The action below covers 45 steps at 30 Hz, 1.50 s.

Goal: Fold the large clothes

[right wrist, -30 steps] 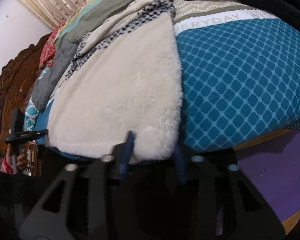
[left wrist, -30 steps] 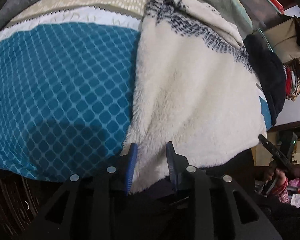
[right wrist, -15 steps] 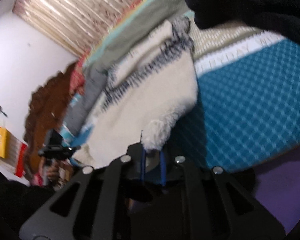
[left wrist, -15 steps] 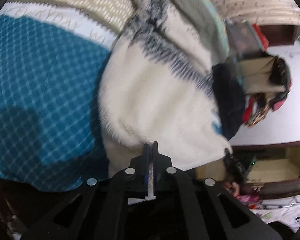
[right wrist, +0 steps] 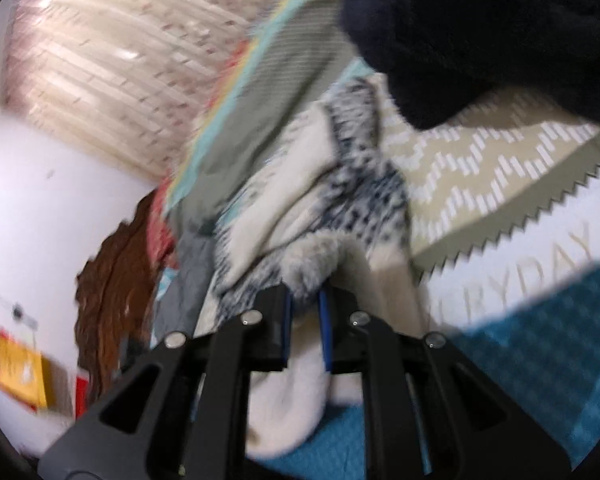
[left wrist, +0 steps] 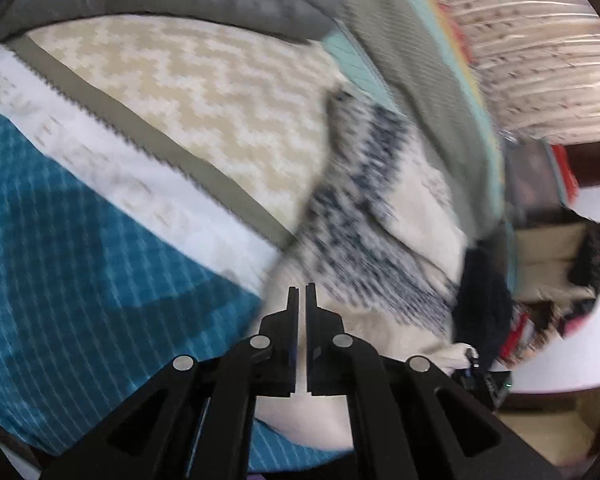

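Mid-fold: left gripper [left wrist: 299,294] & right gripper [right wrist: 305,300] both clamping hem of cream fleece garment w/ navy-speckled band [right wrist: 360,184], carrying it over teal-patterned bed [left wrist: 80,260]; next, probably laying hem flat on far end.

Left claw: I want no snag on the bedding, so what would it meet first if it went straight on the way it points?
Probably the cream fleece garment with the dark speckled band just beyond the left claw; depth is blurred.
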Each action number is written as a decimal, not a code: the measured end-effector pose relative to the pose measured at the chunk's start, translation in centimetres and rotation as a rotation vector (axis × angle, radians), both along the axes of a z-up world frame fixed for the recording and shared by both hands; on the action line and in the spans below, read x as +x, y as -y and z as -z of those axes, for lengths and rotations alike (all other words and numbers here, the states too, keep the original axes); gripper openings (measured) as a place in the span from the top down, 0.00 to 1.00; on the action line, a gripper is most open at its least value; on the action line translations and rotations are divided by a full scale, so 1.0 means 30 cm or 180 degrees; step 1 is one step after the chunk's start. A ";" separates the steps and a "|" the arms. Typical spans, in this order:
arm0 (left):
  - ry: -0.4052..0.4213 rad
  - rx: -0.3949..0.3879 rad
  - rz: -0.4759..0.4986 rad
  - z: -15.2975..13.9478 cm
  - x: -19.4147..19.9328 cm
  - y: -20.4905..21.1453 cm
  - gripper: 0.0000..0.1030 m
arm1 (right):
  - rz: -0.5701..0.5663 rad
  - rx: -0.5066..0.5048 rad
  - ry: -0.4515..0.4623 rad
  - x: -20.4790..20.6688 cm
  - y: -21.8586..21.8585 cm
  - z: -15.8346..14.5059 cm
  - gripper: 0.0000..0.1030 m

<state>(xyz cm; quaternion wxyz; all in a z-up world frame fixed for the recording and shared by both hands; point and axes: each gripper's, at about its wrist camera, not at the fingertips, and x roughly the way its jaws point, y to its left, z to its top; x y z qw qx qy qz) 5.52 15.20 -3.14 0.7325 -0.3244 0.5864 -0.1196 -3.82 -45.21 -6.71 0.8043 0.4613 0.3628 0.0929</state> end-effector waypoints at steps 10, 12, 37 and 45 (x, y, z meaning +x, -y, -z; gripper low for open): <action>0.0742 0.0691 0.1107 -0.172 -0.087 0.173 0.75 | 0.0262 -0.0779 -0.0038 0.010 -0.065 -0.040 0.24; 0.0697 0.0642 0.1307 -0.171 -0.078 0.238 0.75 | 0.0235 -0.0875 -0.0016 -0.018 -0.078 -0.060 0.24; 0.1519 0.1168 0.2114 -0.147 -0.208 0.277 0.66 | -0.2520 -0.0293 -0.0062 0.337 -1.053 0.023 0.76; 0.1709 0.0808 0.2244 -0.124 -0.188 0.287 0.56 | -0.2544 0.0003 0.0024 0.419 -1.088 -0.075 0.93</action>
